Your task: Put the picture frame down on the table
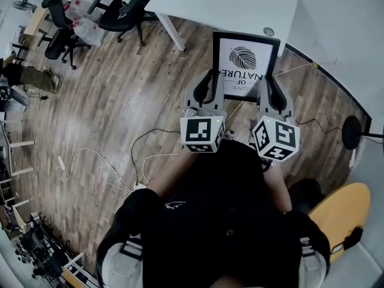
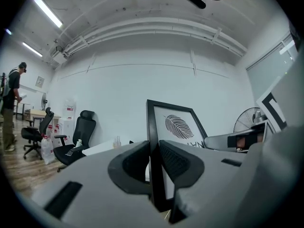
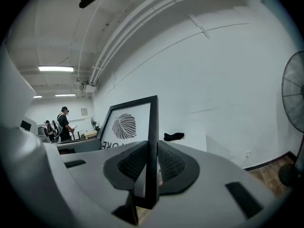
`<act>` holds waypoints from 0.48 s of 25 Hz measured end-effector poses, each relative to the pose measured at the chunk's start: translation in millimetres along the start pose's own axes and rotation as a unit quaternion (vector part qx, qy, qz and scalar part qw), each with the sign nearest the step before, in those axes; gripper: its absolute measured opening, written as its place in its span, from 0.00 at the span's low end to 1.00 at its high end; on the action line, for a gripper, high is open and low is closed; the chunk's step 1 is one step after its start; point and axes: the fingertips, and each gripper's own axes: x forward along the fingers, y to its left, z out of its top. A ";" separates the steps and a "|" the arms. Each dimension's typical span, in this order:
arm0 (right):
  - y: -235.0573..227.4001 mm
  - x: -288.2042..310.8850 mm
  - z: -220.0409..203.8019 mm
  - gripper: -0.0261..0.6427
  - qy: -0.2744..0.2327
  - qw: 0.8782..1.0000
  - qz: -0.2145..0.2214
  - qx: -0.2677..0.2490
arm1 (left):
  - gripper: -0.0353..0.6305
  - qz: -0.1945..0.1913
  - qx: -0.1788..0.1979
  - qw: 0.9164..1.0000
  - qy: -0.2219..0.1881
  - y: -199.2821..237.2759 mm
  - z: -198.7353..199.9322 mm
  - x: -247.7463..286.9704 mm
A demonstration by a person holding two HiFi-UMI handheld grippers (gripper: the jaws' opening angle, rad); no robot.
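Picture frame [image 1: 245,62] is held upright in the air, just in front of the white surface [image 1: 240,8] and not resting on it. Its left edge is clamped between the left gripper [image 1: 208,89] jaws, and its right edge between the right gripper [image 1: 273,92] jaws.

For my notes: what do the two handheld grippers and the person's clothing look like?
Both the left gripper and right gripper are light grey, with dark textured pads and a white cube of black square markers at the back. The person wears a black top.
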 end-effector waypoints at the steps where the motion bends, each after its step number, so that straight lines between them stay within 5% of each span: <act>1: -0.6 -1.8 -1.9 0.14 0.000 1.000 -0.001 0.001 | 0.16 0.001 0.000 1.000 -0.001 -1.7 -1.8 -3.0; 12: 9.6 -18.1 4.4 0.14 -0.019 1.000 0.010 0.001 | 0.16 0.012 0.013 1.000 -0.021 -3.9 7.7 -22.6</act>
